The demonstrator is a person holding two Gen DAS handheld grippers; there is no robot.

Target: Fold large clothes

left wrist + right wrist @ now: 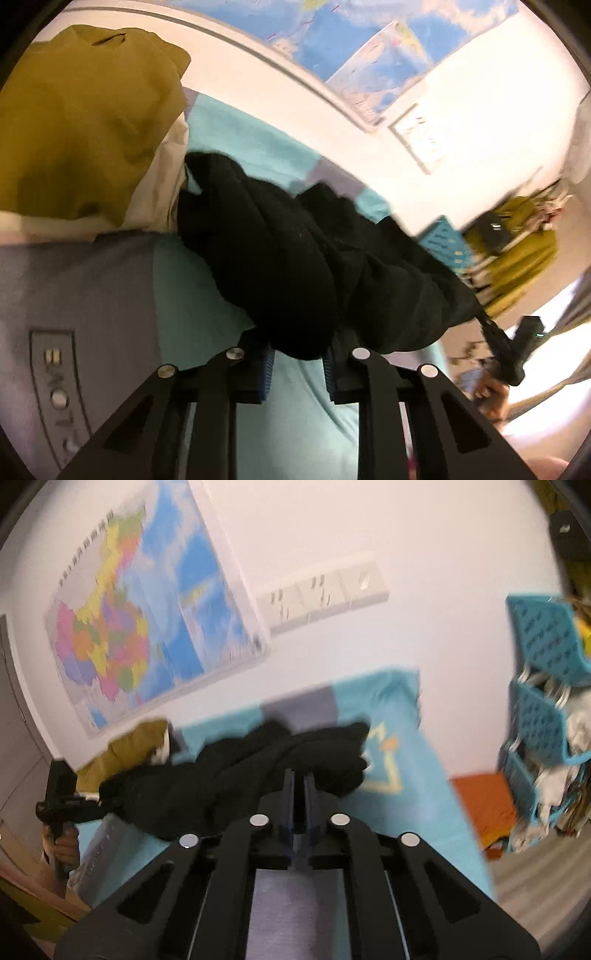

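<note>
A large black garment point(295, 258) lies bunched on the turquoise and grey bed cover point(207, 310); it also shows in the right wrist view point(236, 775). My left gripper point(299, 350) has its jaws apart with a fold of the black cloth between them. My right gripper point(300, 775) is shut on the garment's edge and shows in the left wrist view point(517, 350), pulling a stretched corner. The left gripper shows at the left of the right wrist view point(62, 801).
An olive garment point(85, 125) over white cloth lies at the bed's far side. A map point(140, 627) and sockets point(317, 594) are on the wall. Blue baskets point(546, 716) with clothes stand right of the bed, above an orange item point(484, 805).
</note>
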